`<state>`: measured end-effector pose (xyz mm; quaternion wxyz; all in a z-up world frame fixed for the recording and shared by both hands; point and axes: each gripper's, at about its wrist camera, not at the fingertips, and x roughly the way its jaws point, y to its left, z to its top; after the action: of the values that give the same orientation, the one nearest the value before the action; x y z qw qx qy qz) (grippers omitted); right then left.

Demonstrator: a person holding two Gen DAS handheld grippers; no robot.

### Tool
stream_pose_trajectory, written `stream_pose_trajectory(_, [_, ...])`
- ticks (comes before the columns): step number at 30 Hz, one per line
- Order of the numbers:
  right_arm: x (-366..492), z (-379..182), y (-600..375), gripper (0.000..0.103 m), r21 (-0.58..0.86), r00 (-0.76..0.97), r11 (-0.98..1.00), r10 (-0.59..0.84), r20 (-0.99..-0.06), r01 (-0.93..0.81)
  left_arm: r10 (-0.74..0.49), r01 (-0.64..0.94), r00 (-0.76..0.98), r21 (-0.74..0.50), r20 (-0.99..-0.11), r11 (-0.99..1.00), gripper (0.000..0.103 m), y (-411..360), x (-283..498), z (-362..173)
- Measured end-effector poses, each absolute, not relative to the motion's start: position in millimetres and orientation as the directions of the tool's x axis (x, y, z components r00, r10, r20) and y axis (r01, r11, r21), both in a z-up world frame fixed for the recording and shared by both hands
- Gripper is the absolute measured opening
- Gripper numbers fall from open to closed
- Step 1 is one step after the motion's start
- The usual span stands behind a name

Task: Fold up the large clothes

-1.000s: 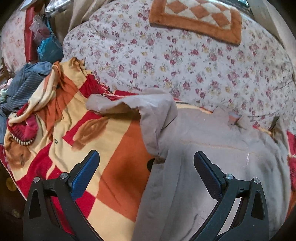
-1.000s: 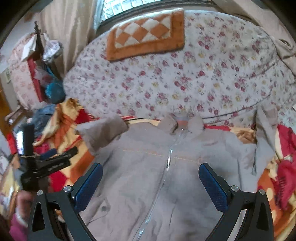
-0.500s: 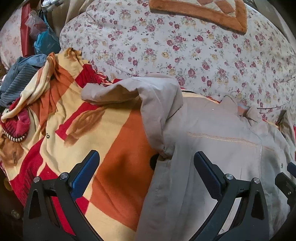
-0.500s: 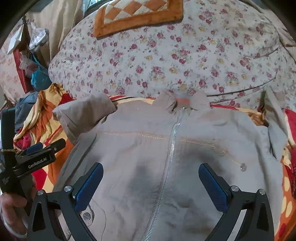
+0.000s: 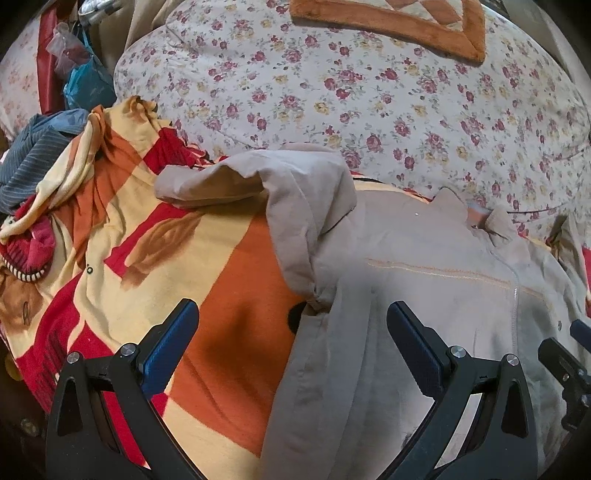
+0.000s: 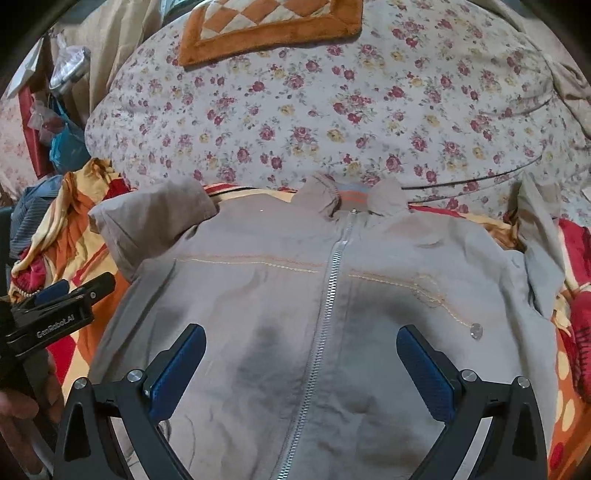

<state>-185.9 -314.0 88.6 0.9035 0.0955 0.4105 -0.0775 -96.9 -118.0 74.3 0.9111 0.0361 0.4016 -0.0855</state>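
Observation:
A beige zip-up jacket lies front up and zipped on a red, orange and yellow blanket. Its left sleeve is bunched and bent over near the shoulder; the right sleeve stands crumpled at the far right. My left gripper hovers open over the jacket's left side edge, below the armpit. My right gripper hangs open above the chest, straddling the zipper. Nothing is between either pair of fingers. The left gripper also shows at the left edge of the right wrist view, held in a hand.
A big floral quilt rises behind the jacket, with an orange checked mat on top. A blue-grey striped garment and bags lie at the far left. The right gripper's tip shows at the left view's right edge.
Both grippers have come lower and closer over the jacket; the right one moved in over the chest. Both stayed open and the jacket has not moved.

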Motion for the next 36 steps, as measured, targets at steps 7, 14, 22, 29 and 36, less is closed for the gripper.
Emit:
stream_pose_trajectory(7, [-185.6,84.4,-321.5,0.103,0.119,0.634,0.962,-0.066,-0.77,0.245,-0.145,0.222,0.664,0.009,-0.733,0.975,0.102,-127.6,-100.8,73.2])
stream_pose_trajectory(14, [-185.6,80.7,-321.1,0.103,0.115,0.626,0.964,-0.063,-0.778,0.241,-0.151,0.23,0.666,0.009,-0.731,0.973,0.102,-130.4,-101.9,72.3])
stream_pose_trajectory(22, [-183.8,78.3,-325.6,0.103,0.1,0.615,0.96,-0.085,-0.784,0.26,-0.151,0.231,0.665,0.009,-0.732,0.973,0.102,-131.4,-102.6,72.4])
stream_pose_trajectory(29, [-182.7,74.9,-330.3,0.103,0.114,0.603,0.955,-0.077,-0.794,0.272,-0.15,0.231,0.661,0.01,-0.735,0.973,0.102,-134.4,-102.5,71.0])
stream_pose_trajectory(36, [-181.0,72.6,-325.1,0.103,0.109,0.596,0.96,-0.07,-0.8,0.259,-0.148,0.223,0.659,0.004,-0.738,0.975,0.102,-132.7,-100.7,69.9])
